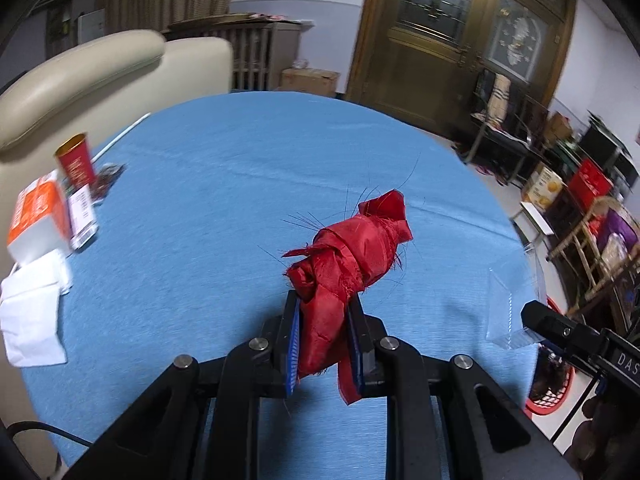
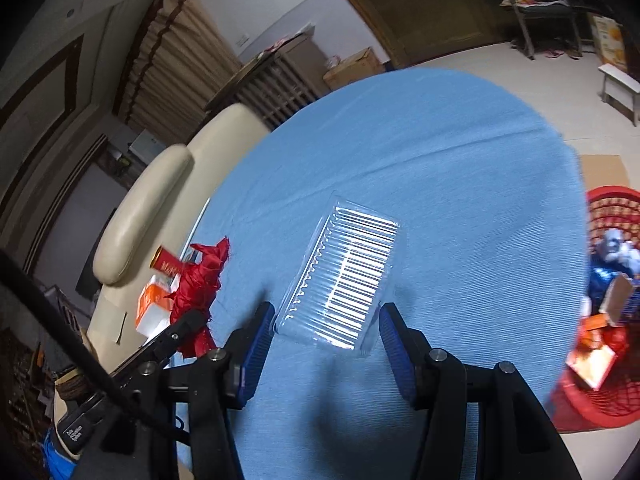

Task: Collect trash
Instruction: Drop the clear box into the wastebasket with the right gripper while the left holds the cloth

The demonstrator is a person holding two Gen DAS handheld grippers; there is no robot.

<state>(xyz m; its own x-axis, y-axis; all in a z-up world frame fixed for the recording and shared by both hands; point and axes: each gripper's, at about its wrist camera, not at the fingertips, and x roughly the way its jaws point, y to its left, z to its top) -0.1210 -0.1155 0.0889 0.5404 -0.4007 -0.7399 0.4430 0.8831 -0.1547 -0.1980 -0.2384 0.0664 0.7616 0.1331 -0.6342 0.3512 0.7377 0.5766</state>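
- The left tool (image 1: 322, 312) is clenched on a knotted, frayed red satin cloth scrap (image 1: 352, 252), held above the blue-clothed round counter (image 1: 224, 184).
- The right tool (image 2: 326, 320) is spread wide, straddling a clear ribbed plastic tray (image 2: 344, 276) without touching it.
- Risk: the slick tray may skid or crumple; loose threads could snag short of the red mesh basket (image 2: 600, 408).

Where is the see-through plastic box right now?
The clear plastic box lies on the blue tablecloth in the right wrist view, right between the open right gripper's fingers, with the red basket off to its right.
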